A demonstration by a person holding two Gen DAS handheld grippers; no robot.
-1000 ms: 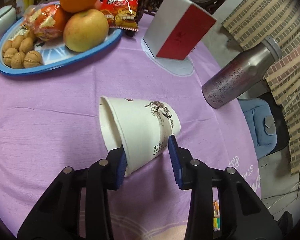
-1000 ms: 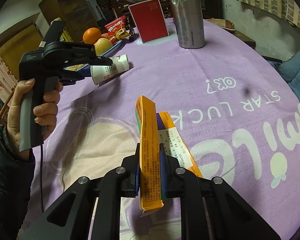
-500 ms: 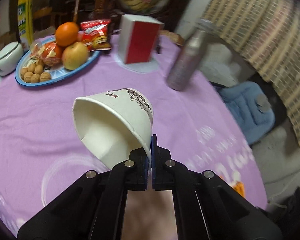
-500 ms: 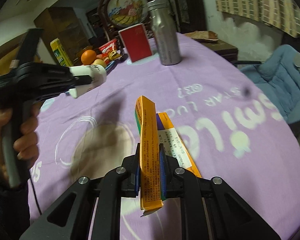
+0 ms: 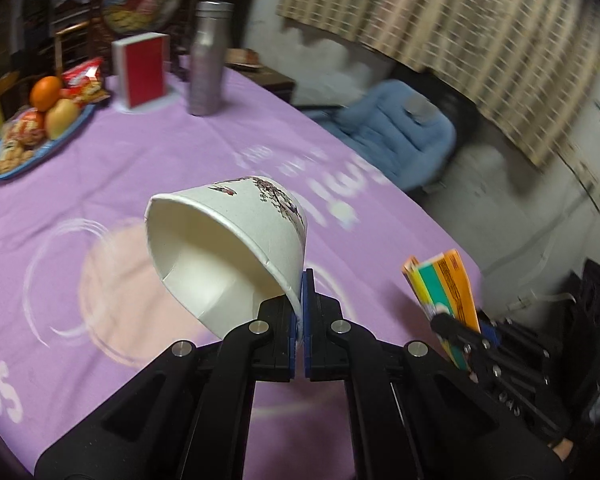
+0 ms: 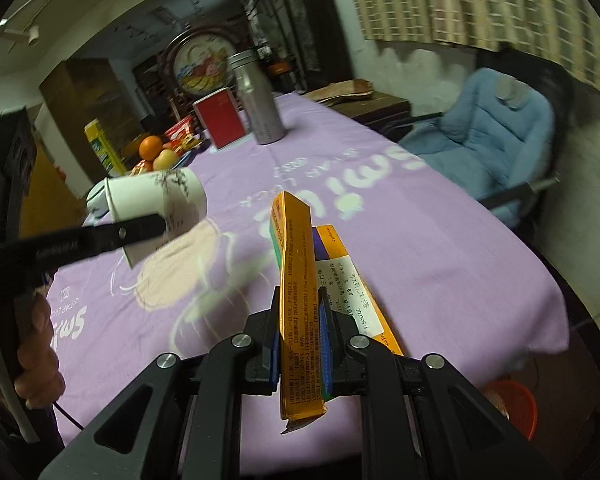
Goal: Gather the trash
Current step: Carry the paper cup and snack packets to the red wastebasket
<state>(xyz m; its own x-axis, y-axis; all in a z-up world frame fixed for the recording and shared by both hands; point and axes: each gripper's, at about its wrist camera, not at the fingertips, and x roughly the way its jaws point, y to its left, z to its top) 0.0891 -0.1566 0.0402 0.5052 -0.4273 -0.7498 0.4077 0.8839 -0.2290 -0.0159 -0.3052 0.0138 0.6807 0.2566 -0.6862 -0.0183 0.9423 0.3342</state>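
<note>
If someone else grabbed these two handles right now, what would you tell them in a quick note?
Left gripper: shut on the paper cup, pinching its rim; cup is off the table.
Right gripper: shut on the flattened orange box, also lifted.
Done: both pieces of trash are picked up.
Left: drop them in a bin. The red basket on the floor past the table edge looks like a likely spot, though I cannot tell for sure.
The fruit plate, red box and bottle stand on the table.
</note>
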